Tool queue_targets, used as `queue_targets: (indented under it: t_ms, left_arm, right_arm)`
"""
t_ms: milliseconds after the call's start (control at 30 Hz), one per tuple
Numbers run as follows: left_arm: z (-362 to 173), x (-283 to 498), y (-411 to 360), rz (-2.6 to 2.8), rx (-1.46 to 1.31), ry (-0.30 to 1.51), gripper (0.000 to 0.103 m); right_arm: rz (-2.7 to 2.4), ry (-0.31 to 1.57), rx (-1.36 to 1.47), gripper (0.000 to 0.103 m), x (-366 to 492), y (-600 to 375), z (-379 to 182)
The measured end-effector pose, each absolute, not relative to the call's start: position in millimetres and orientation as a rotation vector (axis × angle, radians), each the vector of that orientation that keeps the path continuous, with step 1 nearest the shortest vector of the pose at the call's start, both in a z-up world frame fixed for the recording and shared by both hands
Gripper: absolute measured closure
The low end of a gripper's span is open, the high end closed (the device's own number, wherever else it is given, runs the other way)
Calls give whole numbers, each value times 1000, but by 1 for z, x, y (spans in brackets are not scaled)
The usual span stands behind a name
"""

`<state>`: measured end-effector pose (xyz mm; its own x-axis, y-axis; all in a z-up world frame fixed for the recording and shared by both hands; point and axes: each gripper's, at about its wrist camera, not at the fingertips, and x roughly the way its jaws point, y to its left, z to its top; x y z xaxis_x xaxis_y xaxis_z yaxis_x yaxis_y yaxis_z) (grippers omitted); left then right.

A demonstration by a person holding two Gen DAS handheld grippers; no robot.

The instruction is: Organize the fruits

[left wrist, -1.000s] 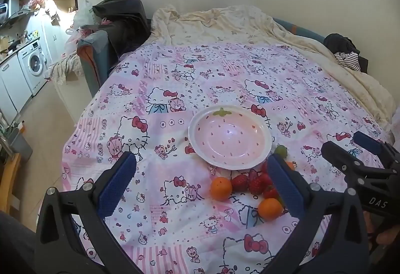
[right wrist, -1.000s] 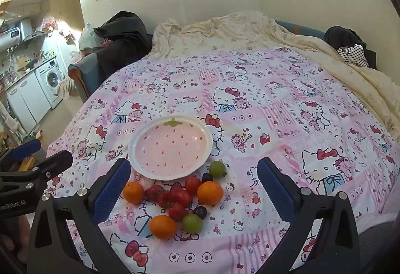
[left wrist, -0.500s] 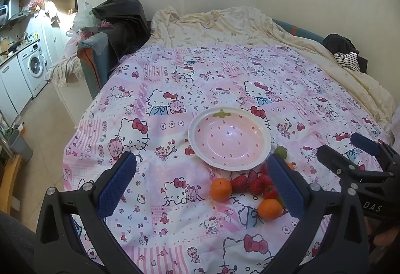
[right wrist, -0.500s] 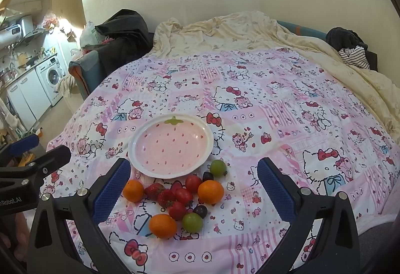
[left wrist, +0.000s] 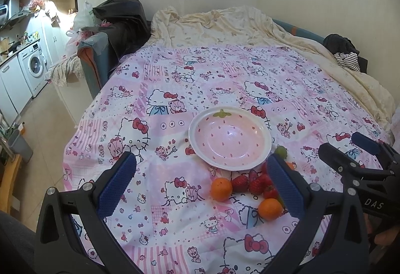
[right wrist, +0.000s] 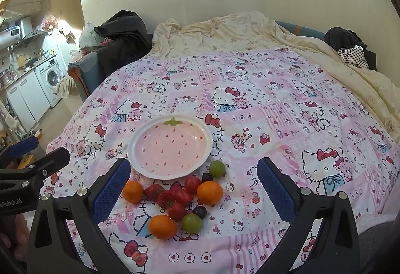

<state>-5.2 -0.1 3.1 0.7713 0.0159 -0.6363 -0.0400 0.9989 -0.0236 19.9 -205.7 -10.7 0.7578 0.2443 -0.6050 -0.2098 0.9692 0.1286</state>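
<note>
Left gripper (left wrist: 200,186) jaws wide; right finger (left wrist: 285,189) hides some strawberries (left wrist: 250,182). Right gripper (right wrist: 195,194) wide, fruit between; strawberry plate (right wrist: 140,139) beyond, bare.

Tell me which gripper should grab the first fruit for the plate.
Right. The right gripper is open with the fruit pile centred between its fingers, below the empty plate. The left gripper is open too, but the pile sits off toward its right finger.

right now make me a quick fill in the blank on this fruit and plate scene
1. The strawberry-pattern plate holds ____ fruit.
2. The number of oranges on the bedspread is ____.
3. Both the left gripper and the right gripper have their jaws ____.

Missing words: no; three; open
</note>
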Motion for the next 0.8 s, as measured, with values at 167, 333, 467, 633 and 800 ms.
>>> queue_targets:
  t_ms: [167,333,467,633,800]
  left_arm:
    - [4,-5,0,31,-36,691,0]
    - [6,-8,-1,34,-32,687,0]
    - [7,-11,0,36,-28,686,0]
    - [10,-11,0,37,-43,684,0]
    - [11,-11,-2,35,-33,681,0]
  right_arm:
    - [248,666,54,0,20,-206,-10]
    - [248,666,55,0,20,-206,-10]
    - [251,669,62,0,21,-206,-10]
    - [250,667,64,0,21,-206,-9]
    - [248,668,65,0,21,-206,-9]
